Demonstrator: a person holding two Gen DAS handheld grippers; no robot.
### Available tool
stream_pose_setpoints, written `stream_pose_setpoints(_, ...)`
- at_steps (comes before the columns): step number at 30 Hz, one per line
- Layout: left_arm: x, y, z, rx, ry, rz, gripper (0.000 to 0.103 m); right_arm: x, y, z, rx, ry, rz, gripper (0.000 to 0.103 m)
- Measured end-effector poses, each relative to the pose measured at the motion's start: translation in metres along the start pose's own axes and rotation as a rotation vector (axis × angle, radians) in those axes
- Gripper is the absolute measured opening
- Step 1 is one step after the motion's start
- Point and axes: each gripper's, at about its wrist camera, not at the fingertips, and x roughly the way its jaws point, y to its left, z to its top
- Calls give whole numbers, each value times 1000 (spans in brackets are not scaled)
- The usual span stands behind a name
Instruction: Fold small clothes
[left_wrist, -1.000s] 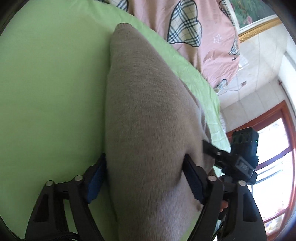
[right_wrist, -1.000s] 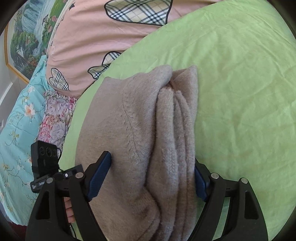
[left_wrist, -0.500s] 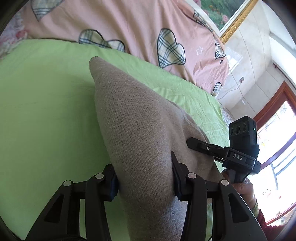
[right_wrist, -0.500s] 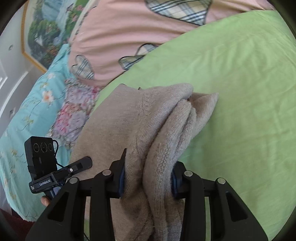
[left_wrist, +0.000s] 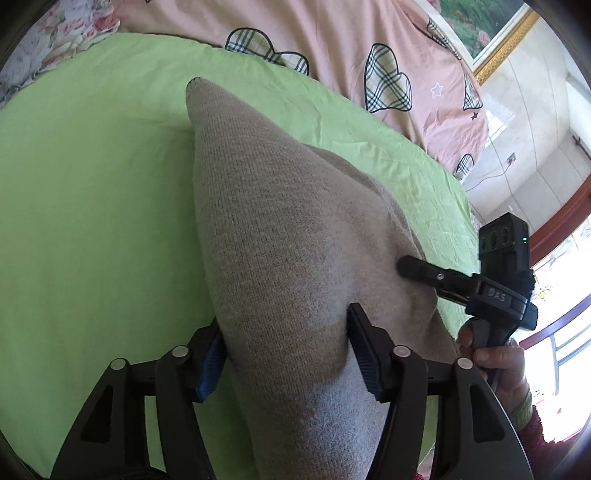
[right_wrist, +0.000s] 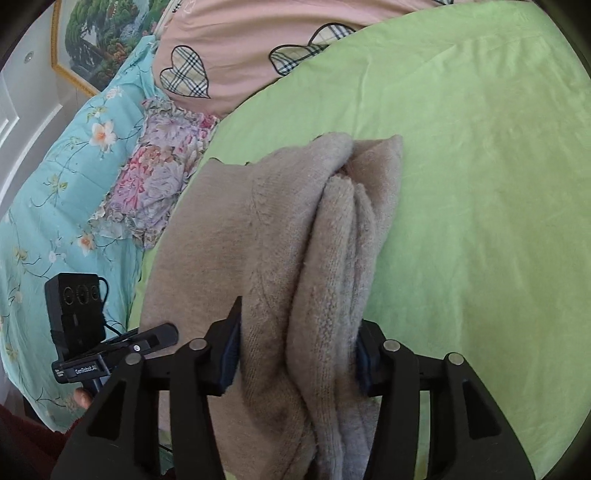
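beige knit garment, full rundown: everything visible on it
The beige knit garment is soft and fuzzy, bunched into thick folds at one end, tapering to a corner at the other. It lies on the green sheet. It sits between the jaws of the left gripper and right gripper, both opening.

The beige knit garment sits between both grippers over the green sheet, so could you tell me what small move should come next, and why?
Probably let go and draw both hands back. The beige knit garment already lies bunched in folded layers on the green sheet, and the jaws of the left gripper and right gripper are opening around it. Pulling away slowly should leave the fold undisturbed.
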Motion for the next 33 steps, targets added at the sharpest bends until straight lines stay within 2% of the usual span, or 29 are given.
stream_pose_setpoints(5,-8,16,9,-54,-2,-18,66,-33,11,14,-24,-115,-110,60)
stream_pose_setpoints(7,-11,19,12,-66,-21,-13,67,-39,19,24,-38,-157,-102,59)
stream_pose_setpoints(10,-10,16,10,-51,-26,18,67,-24,25,38,-37,-126,-37,47)
stream_pose_setpoints(13,-8,11,7,-31,-21,41,67,5,20,45,-17,-54,-64,42)
stream_pose_setpoints(15,-7,10,7,-35,-11,41,68,22,14,47,16,-21,-44,34)
stream_pose_setpoints(17,-8,11,10,-44,-3,48,68,26,14,47,22,-22,6,13)
stream_pose_setpoints(20,-11,13,23,-50,-4,27,70,2,16,53,18,-100,49,9)
stream_pose_setpoints(23,-11,16,44,-56,-33,19,79,-31,23,61,-10,-187,85,9)
stream_pose_setpoints(26,5,27,68,-99,-25,54,80,-27,18,60,-48,-146,13,9)
stream_pose_setpoints(30,35,50,93,-182,26,47,81,3,-18,46,19,-52,-33,9)
stream_pose_setpoints(32,46,58,105,-203,26,46,75,3,-24,45,32,-57,-16,9)
stream_pose_setpoints(33,50,62,109,-202,19,51,62,0,-24,47,34,-66,-5,9)
